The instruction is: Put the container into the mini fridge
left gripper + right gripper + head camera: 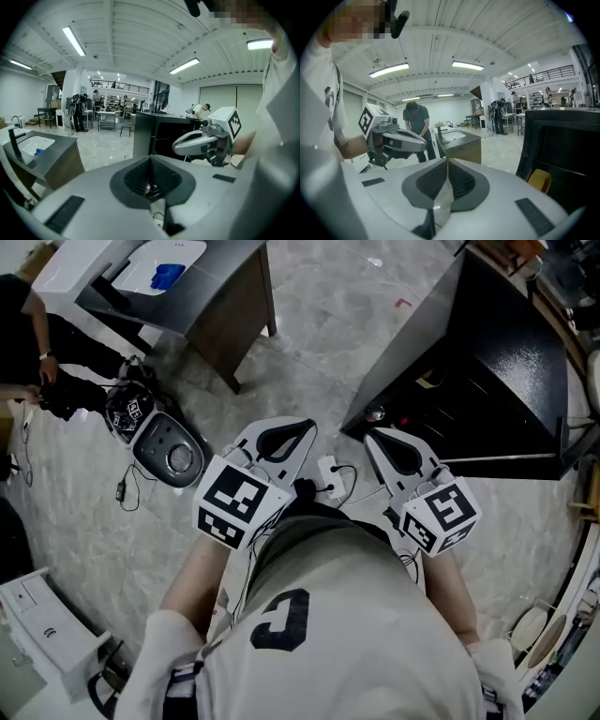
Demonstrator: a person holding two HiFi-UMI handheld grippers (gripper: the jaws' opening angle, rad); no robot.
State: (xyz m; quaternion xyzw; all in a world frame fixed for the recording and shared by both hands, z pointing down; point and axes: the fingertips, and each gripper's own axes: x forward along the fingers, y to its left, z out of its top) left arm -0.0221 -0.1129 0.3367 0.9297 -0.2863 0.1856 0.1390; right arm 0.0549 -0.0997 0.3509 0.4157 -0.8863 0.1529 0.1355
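Note:
No container shows clearly in any view. The black mini fridge cabinet [497, 362] stands on the floor ahead and to my right, its dark front [562, 150] facing me. A small yellow thing [540, 180] sits low at that front; I cannot tell what it is. My left gripper [302, 430] is held close in front of my body, jaws shut and empty [150, 158]. Beside it my right gripper [377, 437] is shut too, with nothing between its jaws [446, 160]. Each gripper shows in the other's view: right gripper [201, 140], left gripper [396, 138].
A dark counter with a white sink [164, 268] stands ahead to the left. A round grey device [169, 451] and cables lie on the floor beside it. A person [37, 343] bends at far left. White equipment [47, 629] stands at lower left.

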